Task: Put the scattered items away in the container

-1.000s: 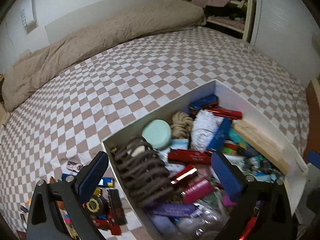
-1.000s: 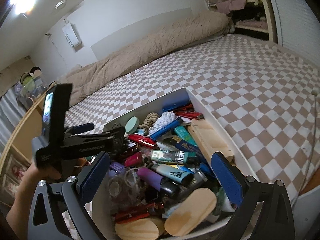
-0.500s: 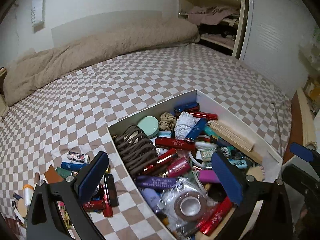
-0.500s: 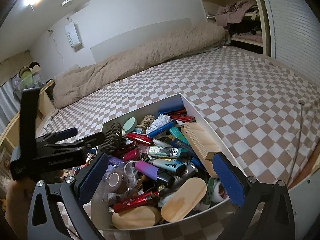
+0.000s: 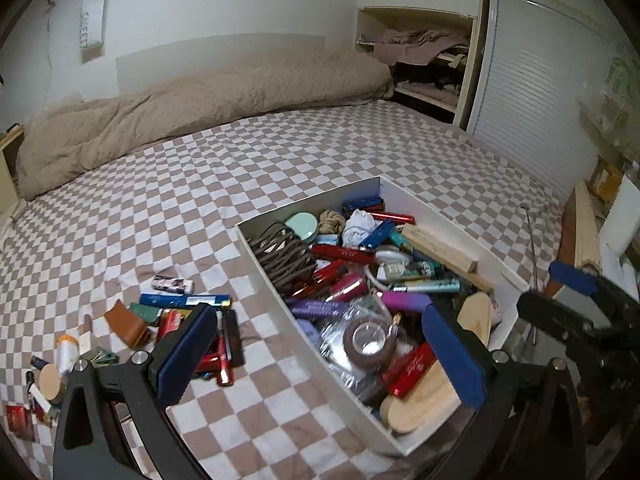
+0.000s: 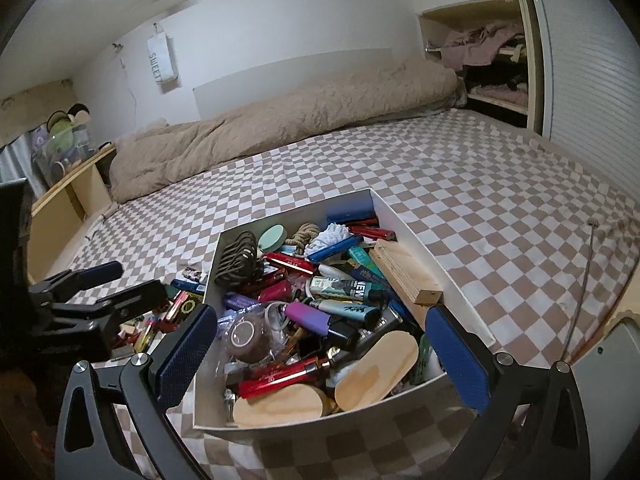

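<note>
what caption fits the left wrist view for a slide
Open left gripper above a white box crammed with small items, more items scattered on the checkered bedspread.

A white hanging pouch (image 6: pixel 162 65) on the wall reads "SWEET"; a tube (image 6: pixel 352 289) in the box reads "NEW".

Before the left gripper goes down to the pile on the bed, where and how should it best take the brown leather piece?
Probably by its raised upper edge. The brown leather piece stands tilted at the near-left edge of the pile, with bare checkered bedspread behind it. The left gripper, open and empty, could come from above, one finger on each flat face.
</note>
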The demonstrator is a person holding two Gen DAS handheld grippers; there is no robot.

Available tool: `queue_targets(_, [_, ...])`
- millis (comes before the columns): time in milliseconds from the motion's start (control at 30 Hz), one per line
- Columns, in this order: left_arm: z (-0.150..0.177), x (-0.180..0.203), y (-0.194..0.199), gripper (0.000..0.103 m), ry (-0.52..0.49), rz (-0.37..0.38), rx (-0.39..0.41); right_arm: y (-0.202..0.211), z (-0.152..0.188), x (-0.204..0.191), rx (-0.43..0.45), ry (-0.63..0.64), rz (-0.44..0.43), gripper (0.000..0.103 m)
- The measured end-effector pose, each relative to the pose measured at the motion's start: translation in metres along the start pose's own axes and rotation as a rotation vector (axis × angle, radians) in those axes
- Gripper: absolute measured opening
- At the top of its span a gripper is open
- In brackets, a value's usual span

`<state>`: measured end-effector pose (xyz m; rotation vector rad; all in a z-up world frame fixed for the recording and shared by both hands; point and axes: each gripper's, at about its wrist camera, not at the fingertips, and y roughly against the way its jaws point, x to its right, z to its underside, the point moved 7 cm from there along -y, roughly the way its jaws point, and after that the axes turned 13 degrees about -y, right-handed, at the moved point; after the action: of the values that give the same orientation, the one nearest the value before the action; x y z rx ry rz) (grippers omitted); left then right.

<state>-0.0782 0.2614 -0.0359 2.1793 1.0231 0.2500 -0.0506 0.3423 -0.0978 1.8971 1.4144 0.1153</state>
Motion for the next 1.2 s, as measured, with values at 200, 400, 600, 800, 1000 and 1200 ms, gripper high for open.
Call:
queue_targets(200, [0.014,-0.003,0.024,0.103,0.003,0.007,0.026,0.01,0.011,-0.005,0.004,0.022,0.008,0.103])
queue_targets(400, [0.027,-0.003,0.045,0.103,-0.015,-0.008,0.043,0.021,0.023,-0.011,0.0,0.043,0.01,0.103])
queue_targets(600, [0.039,-0.003,0.062,0.103,-0.016,-0.016,0.053,0.034,0.031,-0.02,0.001,0.053,-0.013,0.103])
queue_targets(800, [0.051,-0.007,0.075,0.103,0.012,-0.025,0.059,0.046,0.037,-0.026,0.006,0.078,-0.028,0.103])
queue_targets(1000, [0.057,-0.008,0.084,0.103,0.011,-0.036,0.064,0.052,0.043,-0.029,0.011,0.103,-0.013,0.103])
queue_targets(1200, [0.057,-0.006,0.094,0.103,0.014,-0.028,0.08,0.056,0.047,-0.031,0.019,0.126,0.005,0.103])
